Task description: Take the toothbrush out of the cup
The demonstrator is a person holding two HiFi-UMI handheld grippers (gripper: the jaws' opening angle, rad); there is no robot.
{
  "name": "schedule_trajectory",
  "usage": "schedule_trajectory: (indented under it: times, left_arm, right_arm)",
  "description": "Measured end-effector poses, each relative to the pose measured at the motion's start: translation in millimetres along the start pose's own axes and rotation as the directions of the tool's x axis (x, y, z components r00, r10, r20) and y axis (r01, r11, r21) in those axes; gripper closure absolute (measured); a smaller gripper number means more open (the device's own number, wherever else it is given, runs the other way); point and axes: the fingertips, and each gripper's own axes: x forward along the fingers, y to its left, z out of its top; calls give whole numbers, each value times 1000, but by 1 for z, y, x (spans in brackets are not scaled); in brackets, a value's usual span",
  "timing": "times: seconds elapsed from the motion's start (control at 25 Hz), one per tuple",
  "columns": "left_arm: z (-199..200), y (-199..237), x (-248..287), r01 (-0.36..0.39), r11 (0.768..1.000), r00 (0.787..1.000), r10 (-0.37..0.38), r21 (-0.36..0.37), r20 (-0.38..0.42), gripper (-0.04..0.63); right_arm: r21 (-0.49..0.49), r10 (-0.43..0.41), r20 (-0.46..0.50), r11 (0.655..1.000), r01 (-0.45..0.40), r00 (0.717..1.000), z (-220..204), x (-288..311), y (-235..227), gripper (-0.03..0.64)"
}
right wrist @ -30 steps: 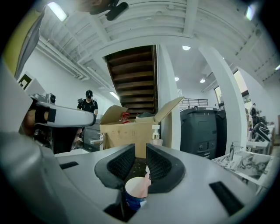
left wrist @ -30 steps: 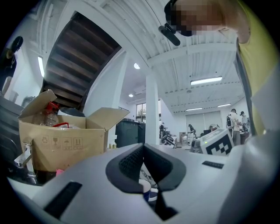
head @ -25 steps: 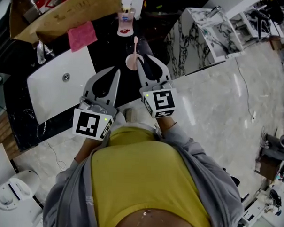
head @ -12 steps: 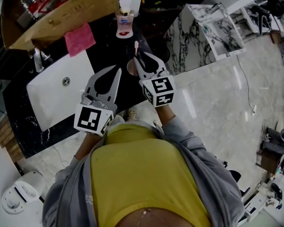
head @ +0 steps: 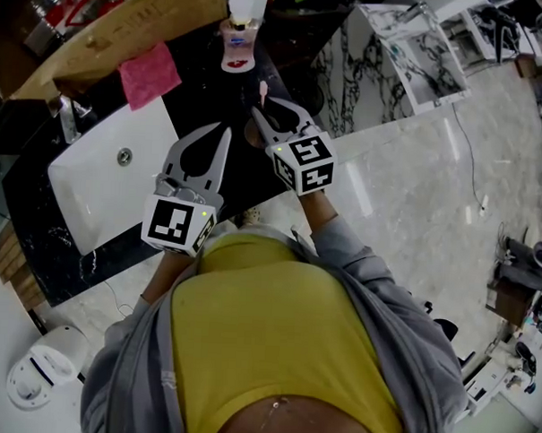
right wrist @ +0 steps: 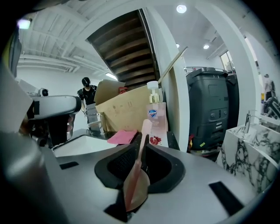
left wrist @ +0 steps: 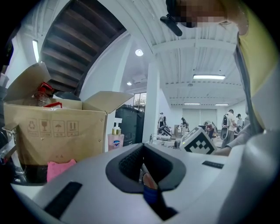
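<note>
Grasp step: the right gripper [right wrist: 145, 145] is clamped on the pink toothbrush [right wrist: 145, 127], which stands in the pink cup [right wrist: 139, 191] on the black worktop [head: 213, 99]. The left gripper [left wrist: 143, 148] hangs closed and empty. Next, I judge, comes a straight lift clear of the rim.

L tool [head: 226, 130] over the black surface [head: 205, 92] at the white sink's [head: 93, 176] edge, tips together, nothing in them. R tool [head: 262, 110] w/ tips at the pink toothbrush [head: 262, 90], just below its head; cup [head: 251, 132] mostly hidden under it. Soap bottle [head: 236, 44] behind, pink cloth [head: 150, 71] & cardboard box [head: 109, 33] to the left. Yellow shirt, grey sleeves below.
</note>
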Motion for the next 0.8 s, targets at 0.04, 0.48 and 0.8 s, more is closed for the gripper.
schedule_trajectory:
  times: [0.04, 0.48, 0.8]
  left_arm:
    - [0, 1, 0, 0, 1000, 1000, 0, 0, -1, 595]
    - [2, 1, -7, 6, 1000, 1000, -6, 3, 12, 595]
    - [10, -9, -11, 25, 1000, 999, -25, 12, 37, 595]
  right_arm:
    - [0, -1, -1, 1000, 1, 1000, 0, 0, -1, 535]
    - [32, 26, 45, 999, -27, 999, 16, -15, 3, 594]
    - [36, -10, 144, 999, 5, 989, 55, -42, 10, 595]
